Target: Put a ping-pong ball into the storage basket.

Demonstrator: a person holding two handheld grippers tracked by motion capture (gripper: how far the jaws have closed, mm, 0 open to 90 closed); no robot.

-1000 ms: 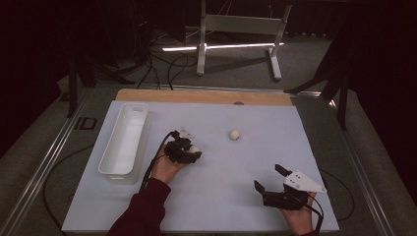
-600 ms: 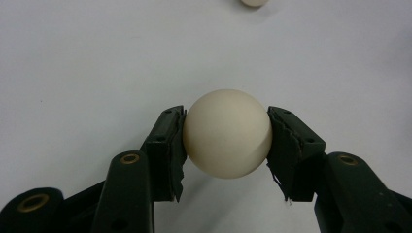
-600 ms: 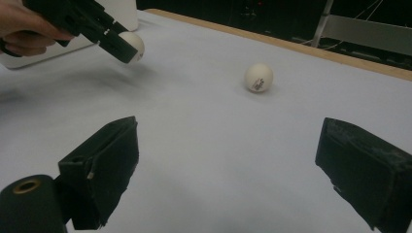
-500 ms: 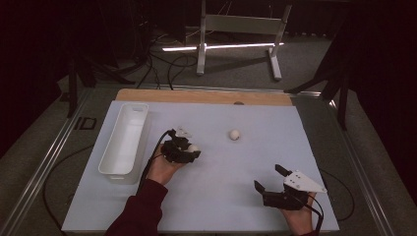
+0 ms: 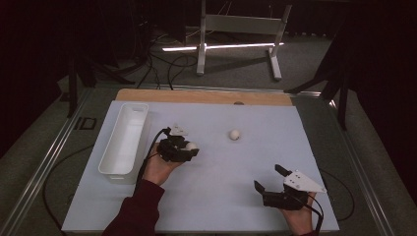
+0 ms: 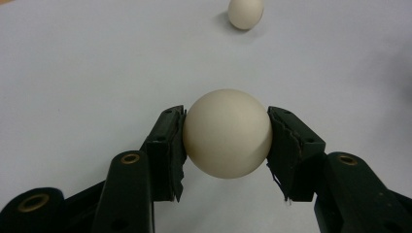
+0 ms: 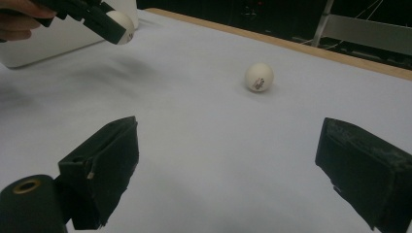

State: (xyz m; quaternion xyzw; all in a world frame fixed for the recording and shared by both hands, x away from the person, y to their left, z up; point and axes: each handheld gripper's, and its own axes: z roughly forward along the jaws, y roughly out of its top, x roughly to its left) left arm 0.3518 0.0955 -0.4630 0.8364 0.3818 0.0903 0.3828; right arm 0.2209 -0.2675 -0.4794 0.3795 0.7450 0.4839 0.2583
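Note:
A white ball [image 6: 227, 133] is clamped between the black pads of my left gripper [image 6: 226, 127], lifted just off the pale blue mat. From above, that gripper [image 5: 188, 147] and its held ball [image 5: 191, 145] sit left of centre, beside the tray. A second white ball [image 5: 235, 134] lies loose on the mat farther back; it is also in the left gripper view [image 6: 246, 12] and the right gripper view [image 7: 259, 76]. My right gripper [image 5: 267, 177] rests near the front right with its jaws wide apart and nothing between them [image 7: 228, 145].
A long white tray [image 5: 123, 140] stands along the mat's left side, close to my left hand. A wooden strip [image 5: 206, 97] borders the mat's far edge. Cables trail off both grippers; a metal stand is on the floor beyond the table.
My left gripper has risen a little with the ball held in it and drifted slightly toward the tray. The right gripper and the loose ball have stayed put.

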